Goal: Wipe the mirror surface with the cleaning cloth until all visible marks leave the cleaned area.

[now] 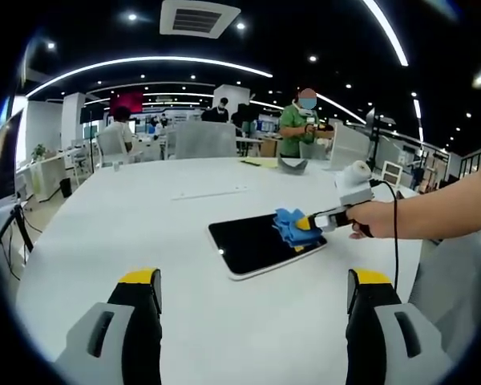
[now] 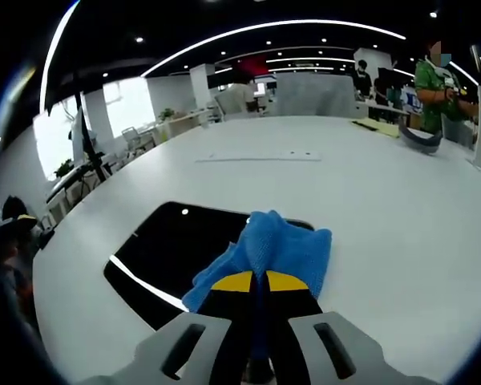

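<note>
We've got the right gripper point(image 2: 258, 282) clenched on the blue cloth point(image 2: 276, 249), pressing the mirror point(image 2: 172, 241)'s far right edge; most glass remains unwiped. Left gripper point(image 1: 252, 289) hangs released.

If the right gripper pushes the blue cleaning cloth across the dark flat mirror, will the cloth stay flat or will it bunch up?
The blue cleaning cloth is probably floppy: it already sits in folds where the right gripper pinches it. It will likely bunch further when pushed. The dark flat mirror looks glossy, reflecting ceiling lights, so the cloth should slide easily. The thin mirror might also shift on the smooth white table.
</note>
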### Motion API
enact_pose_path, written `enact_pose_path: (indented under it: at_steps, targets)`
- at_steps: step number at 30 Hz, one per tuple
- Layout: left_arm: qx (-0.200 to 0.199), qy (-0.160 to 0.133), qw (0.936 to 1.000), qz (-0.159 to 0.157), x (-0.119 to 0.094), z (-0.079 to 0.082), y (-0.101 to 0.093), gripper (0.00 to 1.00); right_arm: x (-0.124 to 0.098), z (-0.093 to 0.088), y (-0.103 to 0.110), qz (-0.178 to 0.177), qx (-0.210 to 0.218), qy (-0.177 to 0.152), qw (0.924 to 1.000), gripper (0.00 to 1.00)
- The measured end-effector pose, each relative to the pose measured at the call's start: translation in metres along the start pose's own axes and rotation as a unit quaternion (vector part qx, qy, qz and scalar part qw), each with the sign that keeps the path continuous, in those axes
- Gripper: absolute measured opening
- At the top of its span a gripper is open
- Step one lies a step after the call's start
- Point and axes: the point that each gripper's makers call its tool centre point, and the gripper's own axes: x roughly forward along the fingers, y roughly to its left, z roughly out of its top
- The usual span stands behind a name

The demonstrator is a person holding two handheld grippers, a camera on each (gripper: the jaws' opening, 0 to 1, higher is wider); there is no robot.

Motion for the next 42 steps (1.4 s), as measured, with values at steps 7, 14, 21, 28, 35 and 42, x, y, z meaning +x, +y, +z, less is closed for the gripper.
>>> enact_pose_path:
  at_steps: [7, 14, 21, 28, 35, 42]
  targets:
    - [-0.004, 0.000, 1.0000, 0.002, -0.001, -0.004, 0.004, 0.97, 0.003, 0.001, 0.007, 0.002, -0.002, 0.003, 1.0000, 0.00]
    - [-0.006, 0.001, 1.0000, 0.004, -0.002, -0.004, 0.005, 0.97, 0.005, 0.003, 0.014, 0.006, -0.003, 0.006, 1.0000, 0.00]
    - [-0.007, -0.002, 1.0000, 0.005, -0.002, -0.003, 0.005, 0.97, 0.010, 0.004, 0.024, 0.013, -0.004, 0.011, 0.9999, 0.00]
    - [-0.011, -0.002, 0.9999, 0.008, -0.004, -0.006, 0.009, 0.97, 0.017, 0.007, 0.040, 0.024, -0.009, 0.015, 0.9996, 0.00]
    - [-0.012, 0.000, 0.9998, 0.012, -0.006, -0.008, 0.013, 0.97, 0.023, 0.009, 0.053, 0.033, -0.010, 0.016, 0.9993, 0.00]
    - [-0.014, 0.001, 0.9998, 0.013, -0.006, -0.009, 0.015, 0.97, 0.025, 0.010, 0.061, 0.038, -0.012, 0.016, 0.9991, 0.00]
